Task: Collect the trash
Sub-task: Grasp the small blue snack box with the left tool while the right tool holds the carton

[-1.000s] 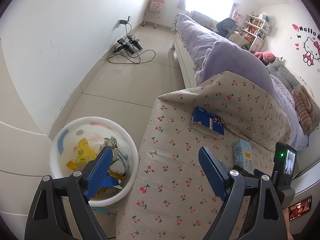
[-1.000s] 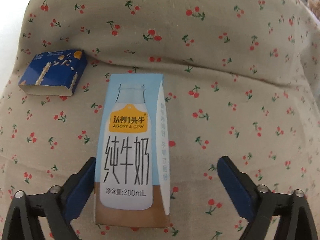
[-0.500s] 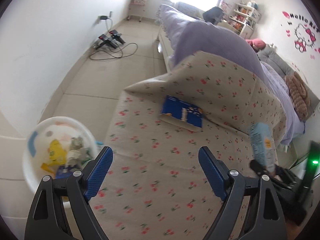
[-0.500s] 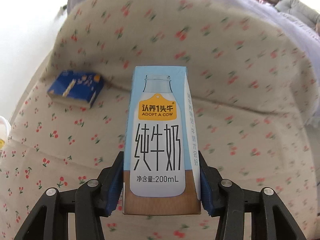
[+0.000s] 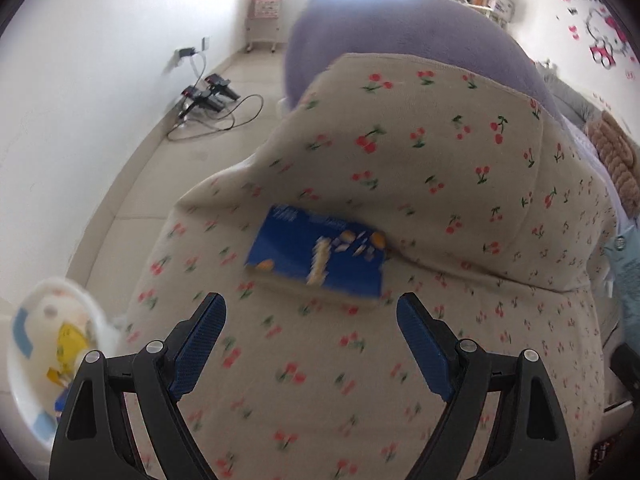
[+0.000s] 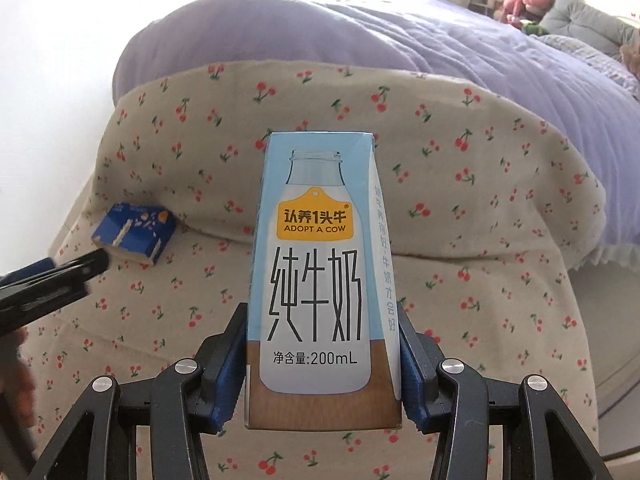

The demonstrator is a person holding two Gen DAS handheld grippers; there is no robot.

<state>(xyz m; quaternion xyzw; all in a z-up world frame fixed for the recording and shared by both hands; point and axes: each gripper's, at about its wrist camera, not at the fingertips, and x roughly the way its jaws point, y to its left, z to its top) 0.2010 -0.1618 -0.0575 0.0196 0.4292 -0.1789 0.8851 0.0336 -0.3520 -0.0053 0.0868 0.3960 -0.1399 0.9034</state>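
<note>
My right gripper is shut on a light-blue milk carton and holds it upright above the cherry-print cover. A flat blue box lies on that cover; it also shows in the right wrist view. My left gripper is open and empty, just short of the blue box. The left gripper enters the right wrist view at the left edge. The milk carton shows at the right edge of the left wrist view.
A white round bin with trash inside stands on the floor at lower left. Cables and chargers lie by the wall. A purple blanket covers the bed behind the cover.
My right gripper closed on the milk carton and lifted it off the cover. My left gripper moved away from the bin and toward the blue box.
</note>
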